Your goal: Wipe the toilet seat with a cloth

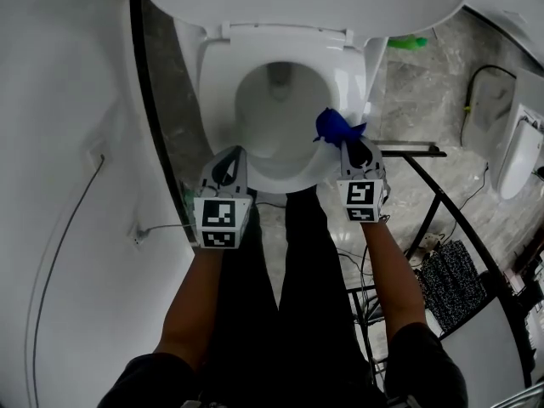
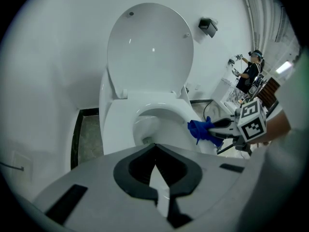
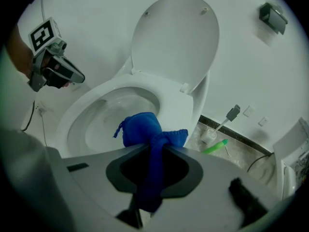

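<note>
Bathroom with white walls and a grey stone floor: right gripper brings a blue cloth to the toilet seat.

Its jaws are clamped on the cloth's tail, and the bunched wad sticks out past the tips at the seat's lower right rim in the head view; whether it touches, I cannot tell. The left gripper, jaws together on nothing, hovers by the lower left rim. The wad hangs partly over the toilet bowl, so a loose fold could probably dip inside, and such a tight ball would likely wipe only a narrow strip. Nothing lies in the bowl that I can make out. At the right of the right gripper view, a brush holder on the floor holds a toilet brush.
</note>
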`<state>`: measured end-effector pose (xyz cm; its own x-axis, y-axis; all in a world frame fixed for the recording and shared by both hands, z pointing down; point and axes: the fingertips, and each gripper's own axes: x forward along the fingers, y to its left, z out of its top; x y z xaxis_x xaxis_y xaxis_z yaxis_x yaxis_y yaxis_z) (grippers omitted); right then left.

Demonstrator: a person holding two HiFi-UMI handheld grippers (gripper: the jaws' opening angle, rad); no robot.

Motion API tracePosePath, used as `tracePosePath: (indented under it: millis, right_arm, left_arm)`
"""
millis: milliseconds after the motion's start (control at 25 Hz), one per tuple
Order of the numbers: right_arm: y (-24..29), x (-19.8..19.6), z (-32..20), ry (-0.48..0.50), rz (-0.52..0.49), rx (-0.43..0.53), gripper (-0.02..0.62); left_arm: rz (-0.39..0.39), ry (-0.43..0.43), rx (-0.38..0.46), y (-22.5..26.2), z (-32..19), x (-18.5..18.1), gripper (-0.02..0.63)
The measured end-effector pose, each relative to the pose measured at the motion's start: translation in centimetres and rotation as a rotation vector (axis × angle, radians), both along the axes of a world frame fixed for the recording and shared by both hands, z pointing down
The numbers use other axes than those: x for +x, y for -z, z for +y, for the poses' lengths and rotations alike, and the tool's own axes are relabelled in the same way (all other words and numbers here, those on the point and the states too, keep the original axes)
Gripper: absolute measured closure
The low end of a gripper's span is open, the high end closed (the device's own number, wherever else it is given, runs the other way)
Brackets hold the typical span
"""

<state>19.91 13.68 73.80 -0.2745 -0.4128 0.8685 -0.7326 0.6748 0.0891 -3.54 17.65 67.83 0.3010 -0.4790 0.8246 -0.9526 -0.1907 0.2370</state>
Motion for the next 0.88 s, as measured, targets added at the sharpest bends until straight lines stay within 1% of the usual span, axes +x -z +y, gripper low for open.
tracePosePath:
  millis: [200, 440, 600, 680, 760, 880]
  right_arm:
    - [-0.3, -1.0, 4.0, 0.032, -0.004, -0.067, 0.528]
    - [-0.2, -2.4, 7.8, 0.087, -0.018, -0.112, 0.528]
    - [-0.3, -4.1, 10.3, 0.157, -0.036, -0.155, 0.528]
    - [-0.4, -5.3, 11.6, 0.192, -0.072, -0.193, 0.528]
    - [-0.4, -6.6, 12.9, 0.207, -0.136, -0.246, 0.528]
    - [-0.4, -8.5, 14.4, 0.258, -0.194, -0.284, 0.528]
  left_arm:
    - [-0.011, 0.002, -0.008, -0.4, 0.2, 0.1, 0.597]
    - [-0.010, 0.000, -0.002, -0.4, -0.6, 0.3, 0.597]
    - [-0.013, 0.008, 0.000, -0.2, -0.5, 0.0, 0.597]
    - [-0.018, 0.014, -0.003, -0.1, -0.4, -0.3, 0.597]
    - [-0.025, 0.018, -0.004, -0.1, -0.2, -0.7, 0.597]
    - [-0.033, 0.030, 0.001, -0.1, 0.1, -1.4, 0.597]
